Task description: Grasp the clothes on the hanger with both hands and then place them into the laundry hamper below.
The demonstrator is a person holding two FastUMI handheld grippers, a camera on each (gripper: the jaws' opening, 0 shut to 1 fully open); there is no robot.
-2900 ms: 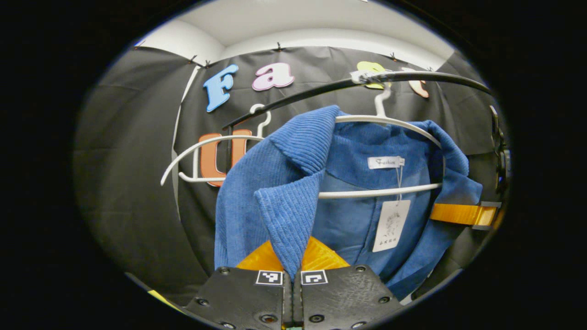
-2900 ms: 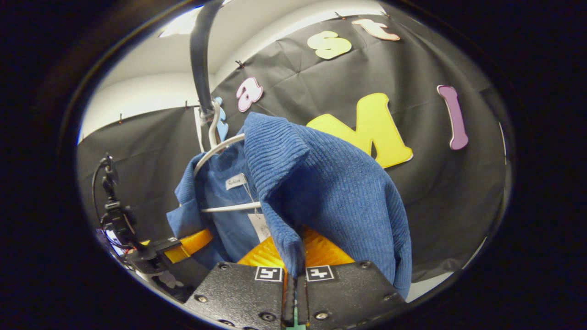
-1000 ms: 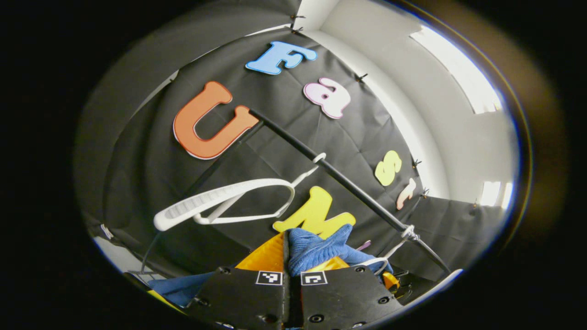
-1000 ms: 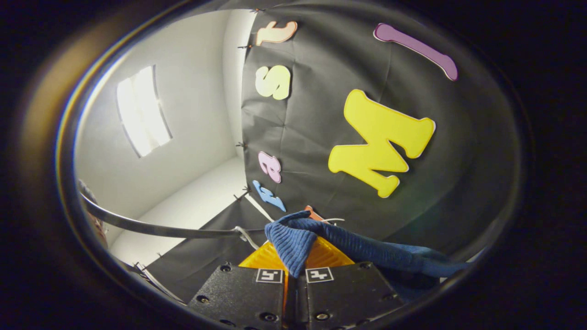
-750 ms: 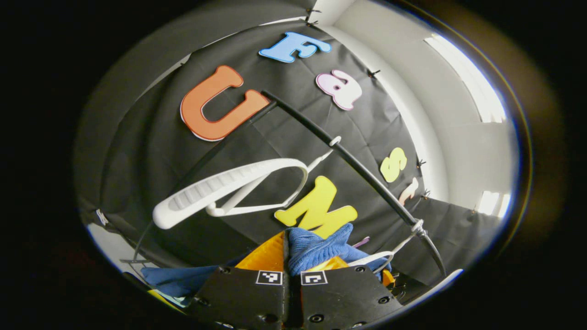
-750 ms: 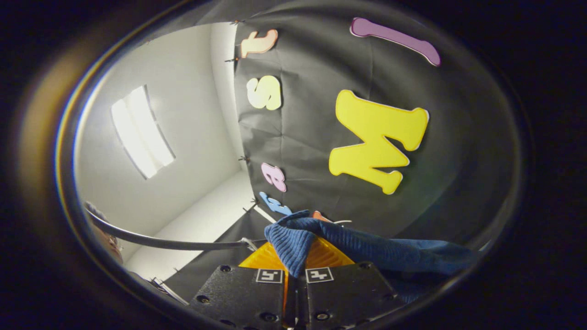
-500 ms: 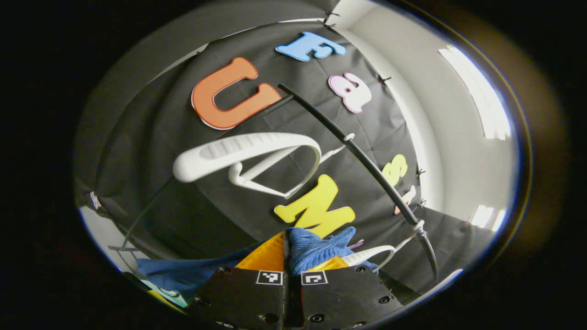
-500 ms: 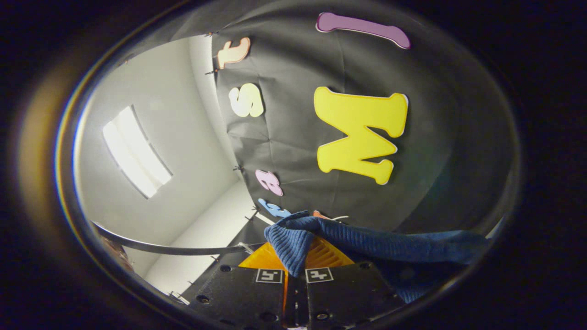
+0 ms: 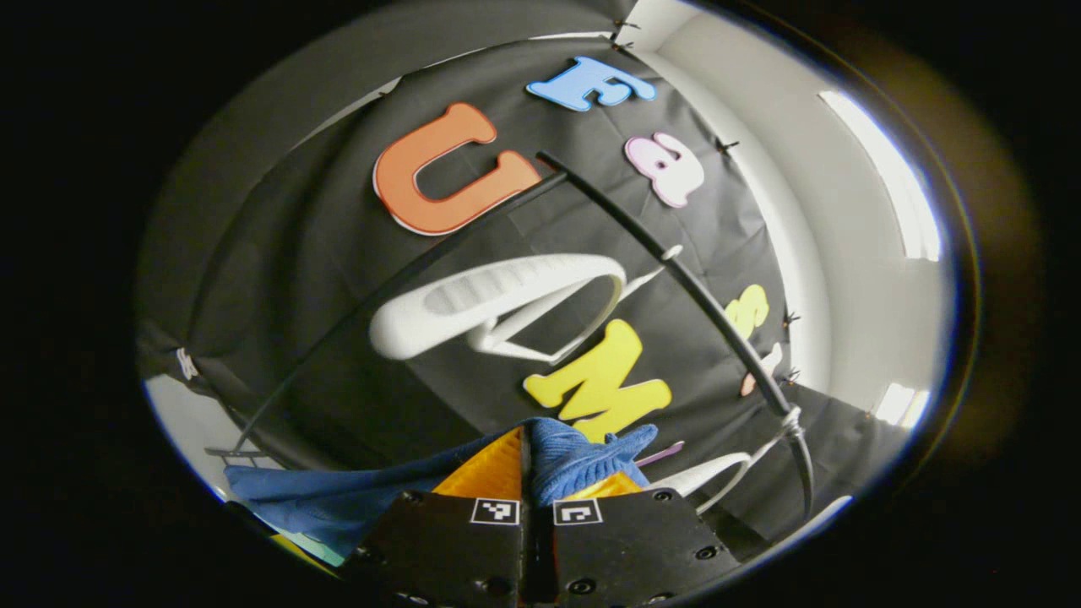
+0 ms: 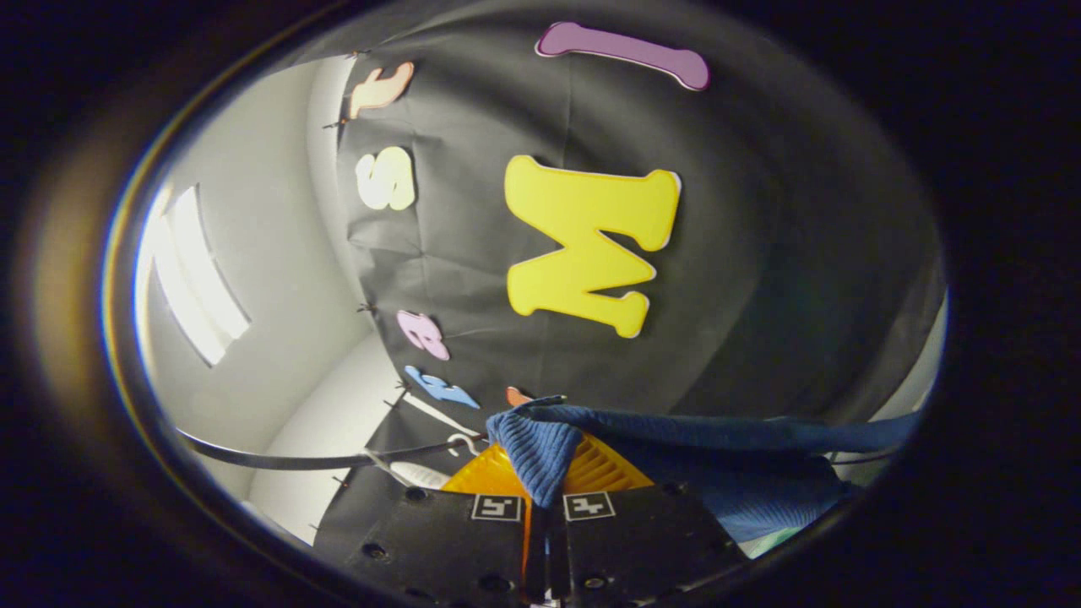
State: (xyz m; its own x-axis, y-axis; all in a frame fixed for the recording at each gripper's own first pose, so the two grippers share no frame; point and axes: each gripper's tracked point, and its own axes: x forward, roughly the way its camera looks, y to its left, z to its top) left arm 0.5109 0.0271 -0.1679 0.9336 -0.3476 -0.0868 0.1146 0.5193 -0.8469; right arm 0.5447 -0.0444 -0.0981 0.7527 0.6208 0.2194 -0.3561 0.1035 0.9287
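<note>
in the left gripper view, the left gripper [image 9: 534, 485] is sitting at the bottom of the picture with its two fingers pressed together on a fold of a blue ribbed garment [image 9: 583, 456]. the cloth is bunching up above the fingertips and is trailing away to the lower left as a flat blue band. above it, a black rail [image 9: 676, 270] is running diagonally across the dark booth wall. a bare white hanger [image 9: 498, 295] is hanging from this rail by its hook, tilted, with nothing on it. a second white hanger [image 9: 718, 469] is hooked on the rail further down, just beside the gripped cloth, and is partly hidden behind it. a pale ceiling with a bright strip of light is showing at the upper right.

in the right gripper view, the right gripper [image 10: 545, 498] is also closed, its fingers clamping another fold of the same blue ribbed garment [image 10: 540, 452]. from there the cloth is stretching out to the right in a long dark blue band near the bottom edge. to the left of the gripper, the black rail [image 10: 279, 460] is curving across, with a white hanger [image 10: 414, 473] on it, close beside the gripper. the dark wall is rising behind, and a pale ceiling with a bright light panel is lying to the left.
</note>
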